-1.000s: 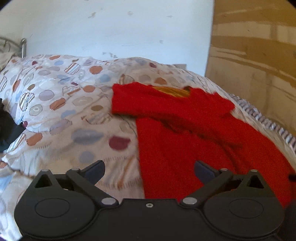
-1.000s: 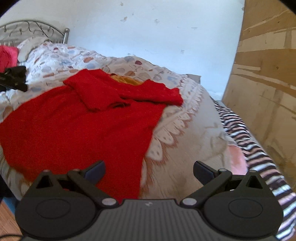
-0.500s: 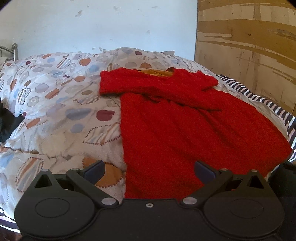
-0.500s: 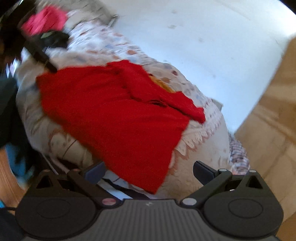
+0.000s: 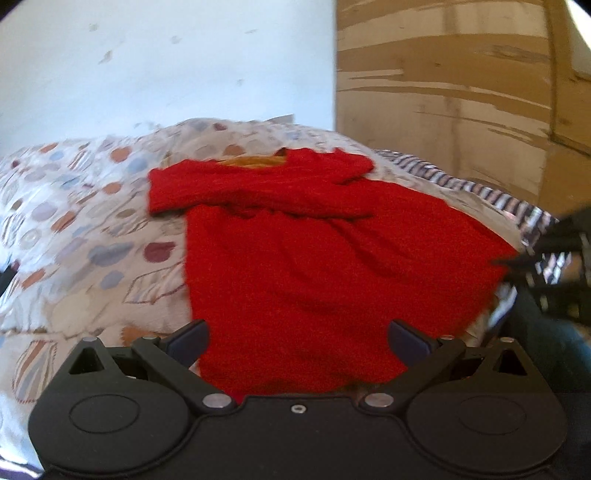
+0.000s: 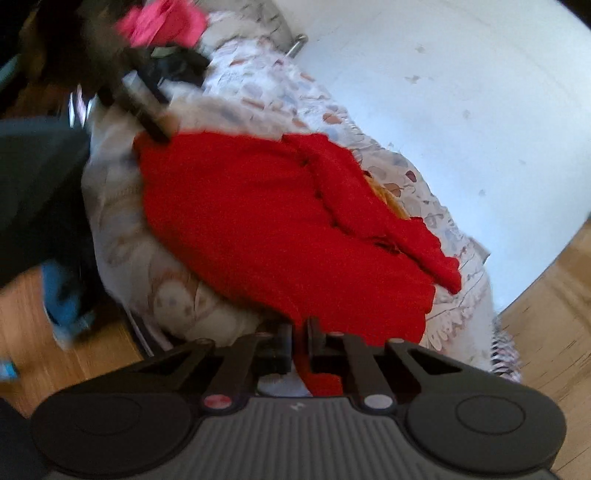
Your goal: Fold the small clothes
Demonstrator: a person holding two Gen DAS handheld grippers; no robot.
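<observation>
Your right gripper (image 6: 300,341) fingers pinch the red sweater (image 6: 280,236) hem at the bed (image 6: 122,236) edge; your left gripper (image 5: 298,338) fingers stand spread over the hem.

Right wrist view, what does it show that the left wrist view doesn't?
Only the right wrist view shows the right tool shut on the red sweater's hem, a pink garment and wooden floor. Only the left wrist view shows the left tool open and a striped sheet. Both show the sweater on the patterned duvet.
</observation>
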